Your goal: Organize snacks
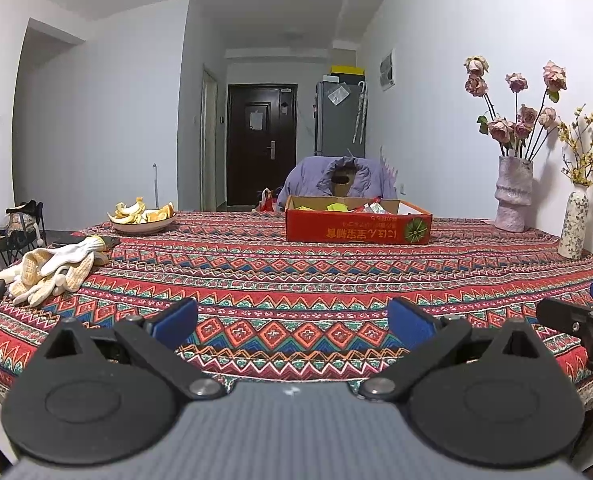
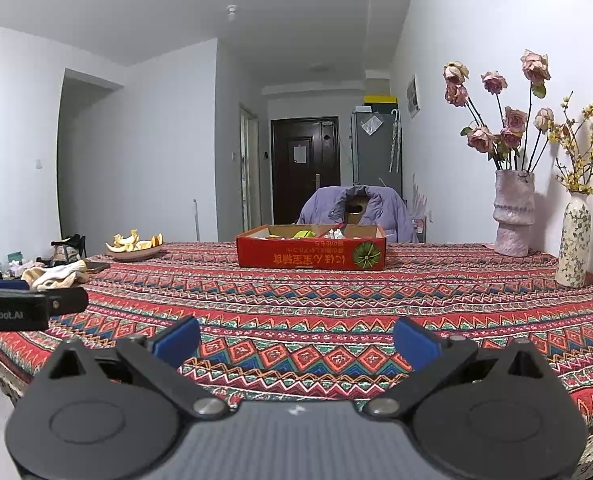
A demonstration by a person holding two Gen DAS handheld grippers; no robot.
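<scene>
The big bench (image 1: 316, 280) is covered with a red cloth full of zigzag patterns, and most of that cloth is bare. On the far side of it sits a red box (image 1: 358, 229) with its top open, and the snacks (image 1: 370, 207) are inside it, showing as yellow, green and shiny packets poking just above the rim. From here no one can tell how many are in the box or how neatly they lie. No loose snacks can be seen on the cloth, so the job looks either nearly done or not truly started; the pictures alone cannot say which. By the wall stand a tall pink vase (image 1: 513, 194) of dried roses and a smaller flowery vase (image 1: 573, 226). On the other side lie a pair of white gloves (image 1: 52, 270) and a plate of orange peels (image 1: 142, 216). The left claw (image 1: 292, 322) hangs low over the near edge, spread wide and holding nothing. The right claw (image 2: 296, 340) is beside it, also spread wide and empty. Both are well apart from the box, so a long reach is likely needed before anything can be picked up.
</scene>
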